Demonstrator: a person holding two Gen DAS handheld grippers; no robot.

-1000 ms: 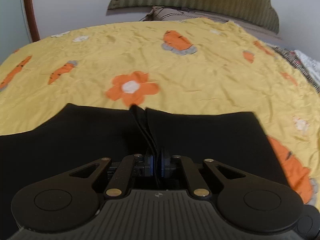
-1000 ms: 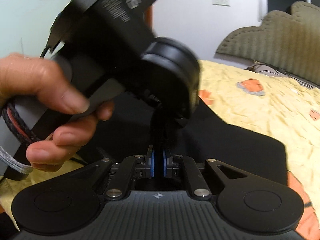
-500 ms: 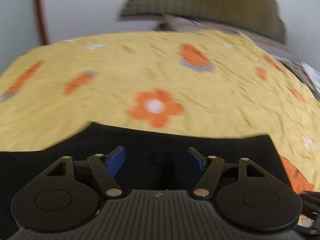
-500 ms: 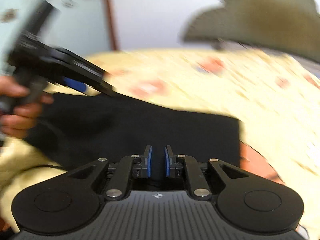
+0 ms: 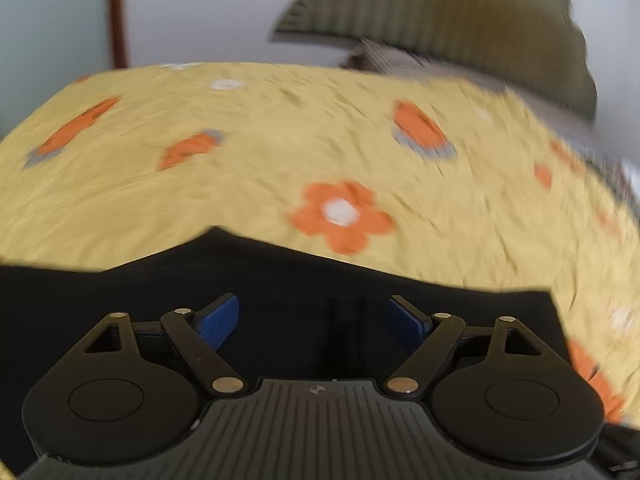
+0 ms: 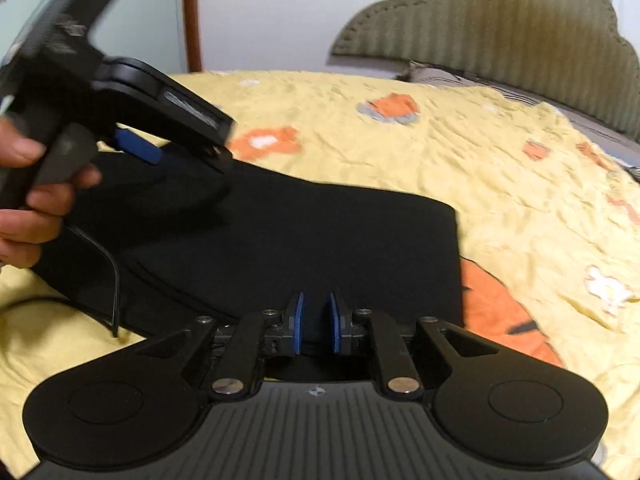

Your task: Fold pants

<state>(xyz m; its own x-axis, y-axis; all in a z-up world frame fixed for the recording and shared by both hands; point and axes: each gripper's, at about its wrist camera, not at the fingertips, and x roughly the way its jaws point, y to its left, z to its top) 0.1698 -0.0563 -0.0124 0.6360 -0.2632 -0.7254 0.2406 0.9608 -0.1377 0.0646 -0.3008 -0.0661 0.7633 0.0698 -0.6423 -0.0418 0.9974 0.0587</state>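
Pants (image 6: 304,240), black and folded, lie flat on the yellow flowered bedspread (image 6: 500,168). My left tongs (image 5: 314,316) hang spread wide over them, gripping nothing. My right tongs (image 6: 316,322) stand slightly parted at the near edge, empty.

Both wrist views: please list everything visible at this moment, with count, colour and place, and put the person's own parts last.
pants: one, black, folded flat on the bedspread, nearest both cameras
bedspread: one, yellow with orange flowers and carrots, covering the bed
headboard: one, olive green, ribbed, scalloped, against the far wall
pillow: one, grey-brown, partly hidden below the headboard
cable: one, black, trailing down from the left tool across the pants
left claw: blue pads, wide open above the pants
right claw: blue pads, slightly apart, nothing between them
left hand: one, gripping the left tool's handle
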